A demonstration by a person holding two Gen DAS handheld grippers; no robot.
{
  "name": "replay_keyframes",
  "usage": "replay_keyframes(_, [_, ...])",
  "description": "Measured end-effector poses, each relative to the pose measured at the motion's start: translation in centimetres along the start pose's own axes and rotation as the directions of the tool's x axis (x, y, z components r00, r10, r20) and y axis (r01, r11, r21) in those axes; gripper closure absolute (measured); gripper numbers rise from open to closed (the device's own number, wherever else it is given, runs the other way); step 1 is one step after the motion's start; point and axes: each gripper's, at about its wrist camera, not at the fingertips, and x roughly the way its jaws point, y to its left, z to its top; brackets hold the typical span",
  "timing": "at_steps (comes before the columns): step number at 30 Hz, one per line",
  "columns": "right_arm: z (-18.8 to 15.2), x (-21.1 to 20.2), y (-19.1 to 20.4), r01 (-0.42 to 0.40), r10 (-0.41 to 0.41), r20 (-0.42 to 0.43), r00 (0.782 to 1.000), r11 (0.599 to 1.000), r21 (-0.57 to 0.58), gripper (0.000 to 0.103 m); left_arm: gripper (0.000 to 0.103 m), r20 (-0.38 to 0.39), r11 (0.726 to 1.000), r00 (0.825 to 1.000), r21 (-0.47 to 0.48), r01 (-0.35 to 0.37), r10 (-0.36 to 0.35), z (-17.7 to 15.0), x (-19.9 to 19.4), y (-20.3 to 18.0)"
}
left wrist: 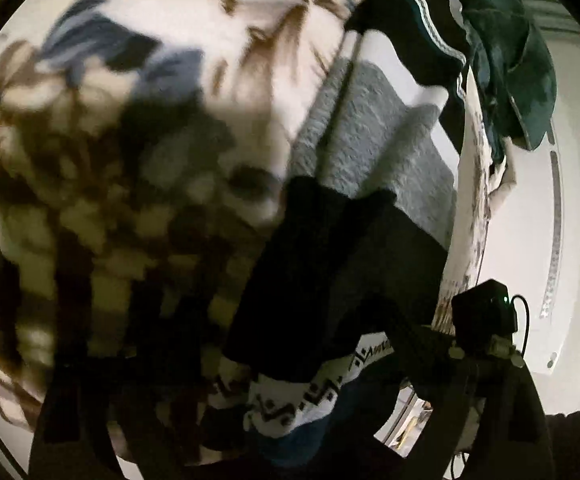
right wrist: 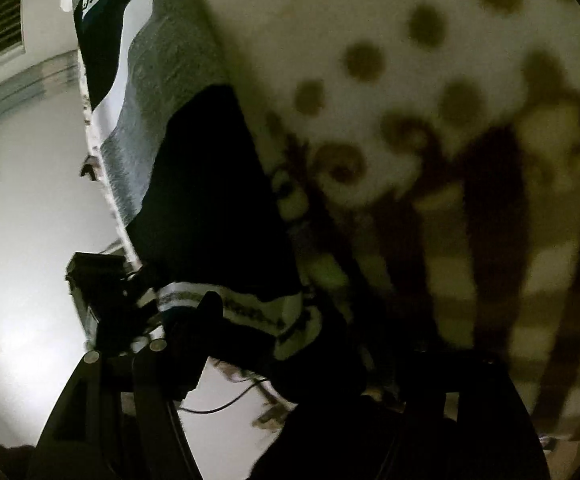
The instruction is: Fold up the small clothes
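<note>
Left tool [left wrist: 290, 392] open over dark garment [left wrist: 330, 272].

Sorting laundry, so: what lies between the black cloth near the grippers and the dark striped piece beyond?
Grey fuzzy cloth, then a white strip, separates black cloth from striped piece; left wrist view shows it.

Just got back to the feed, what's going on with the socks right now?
Two hand-held grippers hover low over a bed with a patterned blanket. A dark sock with a white patterned cuff lies beside a grey sock on the blanket. The left gripper sits at the cuff end, and the right gripper is at the same cuff from the other side. Both look open; no firm grip shows. More dark clothes are piled beyond.
</note>
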Motion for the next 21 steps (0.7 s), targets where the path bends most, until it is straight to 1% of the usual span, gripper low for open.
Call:
replay_keyframes(2, [-0.1,0.7,-0.7,-0.074,0.075,-0.006,0.997,0.995,0.06,0.031,0.011,-0.012,1.0,1.0,-0.003,0.016,-0.016,-0.6,-0.1,0.0])
replay_keyframes(4, [-0.5,1.5,-0.6,-0.098,0.098,0.001,0.995,0.992,0.081,0.032,0.012,-0.014,1.0,1.0,-0.007,0.025,-0.025,-1.0,-0.3,0.0])
replay_keyframes(5, [-0.7,1.7,-0.5,-0.095,0.096,-0.003,0.995,0.992,0.078,0.04,0.013,-0.023,1.0,0.999,-0.008,0.024,-0.024,-1.2,-0.3,-0.2])
replay_keyframes(6, [-1.1,1.9,-0.3,-0.085,0.087,-0.017,0.996,0.994,0.072,0.061,0.025,-0.026,1.0,0.999,-0.002,0.022,-0.022,-1.5,0.1,-0.8])
replay_keyframes(7, [-1.6,2.2,-0.2,-0.082,0.084,-0.035,0.996,0.994,0.069,0.071,0.034,-0.03,1.0,1.0,0.013,0.005,-0.005,-1.9,0.1,-1.3])
replay_keyframes(8, [-1.9,2.2,-0.1,-0.085,0.088,-0.038,0.995,0.994,0.07,0.081,0.056,-0.039,0.999,0.999,0.04,-0.033,0.035,-2.3,0.3,-1.9])
replay_keyframes(9, [-2.5,2.0,0.2,-0.084,0.085,-0.021,0.996,0.994,0.074,0.087,0.075,-0.036,0.995,0.997,0.074,-0.067,0.07,-2.7,0.3,-2.6])
replay_keyframes(11, [-2.2,1.2,1.2,-0.078,0.078,0.001,0.997,0.995,0.067,0.091,0.088,-0.011,0.992,0.995,0.081,-0.1,0.101,-3.1,-0.1,-3.3])
replay_keyframes(13, [-2.8,0.6,3.1,-0.043,0.042,0.028,0.999,0.999,0.028,0.092,0.089,0.025,0.993,0.994,0.062,-0.103,0.102,-3.2,-1.0,-4.0])
replay_keyframes(17, [-3.9,-2.1,7.9,-0.011,0.017,0.098,0.995,0.998,-0.06,0.093,0.089,0.098,0.997,0.994,0.044,-0.058,0.054,-3.4,-4.8,-6.3])
replay_keyframes(20, [-4.1,-5.6,11.6,0.017,0.003,0.155,0.988,0.991,-0.133,0.093,0.089,0.143,0.996,0.989,0.078,-0.046,0.034,-3.2,-7.7,-9.6])
replay_keyframes(21, [-4.4,-6.0,13.1,0.024,0.002,0.174,0.985,0.989,-0.149,0.093,0.089,0.158,0.996,0.987,0.084,-0.04,0.026,-3.0,-8.6,-10.4])
